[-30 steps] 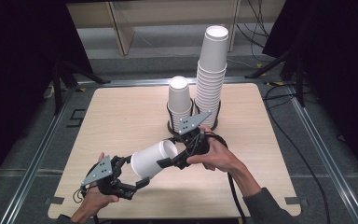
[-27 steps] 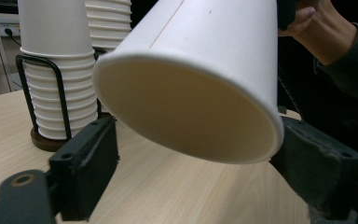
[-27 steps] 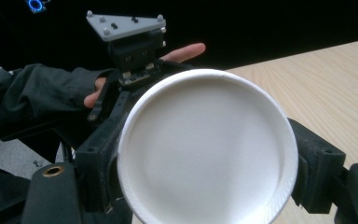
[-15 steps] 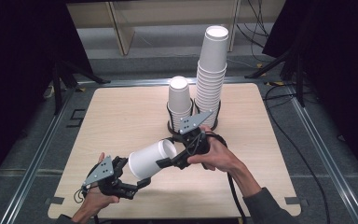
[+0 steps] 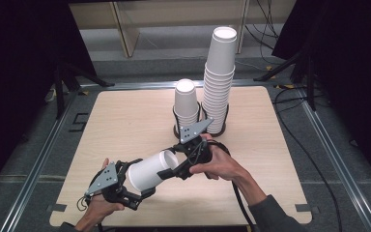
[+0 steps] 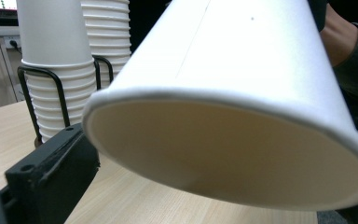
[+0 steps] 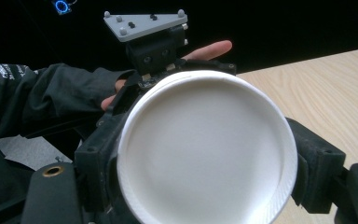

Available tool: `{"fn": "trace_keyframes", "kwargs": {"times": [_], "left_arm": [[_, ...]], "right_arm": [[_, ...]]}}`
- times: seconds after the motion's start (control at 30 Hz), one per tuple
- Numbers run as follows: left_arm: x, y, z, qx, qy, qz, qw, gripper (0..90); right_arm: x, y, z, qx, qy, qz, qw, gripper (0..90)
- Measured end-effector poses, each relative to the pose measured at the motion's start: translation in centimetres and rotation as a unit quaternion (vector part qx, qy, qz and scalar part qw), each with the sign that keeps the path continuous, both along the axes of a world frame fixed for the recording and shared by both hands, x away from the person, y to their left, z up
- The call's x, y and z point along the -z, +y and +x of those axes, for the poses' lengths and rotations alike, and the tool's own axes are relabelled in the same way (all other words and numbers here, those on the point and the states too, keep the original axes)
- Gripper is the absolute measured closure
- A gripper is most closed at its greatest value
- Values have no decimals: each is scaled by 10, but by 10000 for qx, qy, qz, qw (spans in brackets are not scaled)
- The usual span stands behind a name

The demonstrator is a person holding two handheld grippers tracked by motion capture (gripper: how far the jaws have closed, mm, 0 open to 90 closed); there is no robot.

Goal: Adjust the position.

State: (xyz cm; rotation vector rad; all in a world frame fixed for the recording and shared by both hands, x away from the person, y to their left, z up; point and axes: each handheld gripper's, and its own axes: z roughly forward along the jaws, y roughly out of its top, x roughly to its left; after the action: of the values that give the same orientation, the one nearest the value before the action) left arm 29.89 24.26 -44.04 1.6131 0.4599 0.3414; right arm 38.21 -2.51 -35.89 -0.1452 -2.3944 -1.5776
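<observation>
The paper cup [image 5: 150, 168] lies sideways above the bench [image 5: 125, 121], nudged slightly toward the left claw [image 5: 125, 186] since a second ago. The right claw [image 5: 174, 169] is clenched on its base; whether the left one grips the rim, I cannot tell. A handover looks underway.

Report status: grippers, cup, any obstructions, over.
Right gripper shut on paper cup base. Left gripper at its rim, grip unclear. Cup stacks well behind.
</observation>
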Motion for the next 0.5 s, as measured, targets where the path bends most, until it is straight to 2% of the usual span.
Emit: {"fn": "trace_keyframes", "kwargs": {"times": [0.03, 0.2, 0.5], "left_arm": [[0, 0, 0, 3, -25, -15, 10000, 0], [0, 0, -1, 56, -62, 21, 10000, 63], [-1, 3, 1, 204, -97, 241, 9995, 112]], "right_arm": [[0, 0, 1, 14, -74, 7, 10000, 255], [2, -1, 2, 36, -24, -30, 10000, 255], [4, -3, 4, -11, -55, -105, 9999, 255]]}}
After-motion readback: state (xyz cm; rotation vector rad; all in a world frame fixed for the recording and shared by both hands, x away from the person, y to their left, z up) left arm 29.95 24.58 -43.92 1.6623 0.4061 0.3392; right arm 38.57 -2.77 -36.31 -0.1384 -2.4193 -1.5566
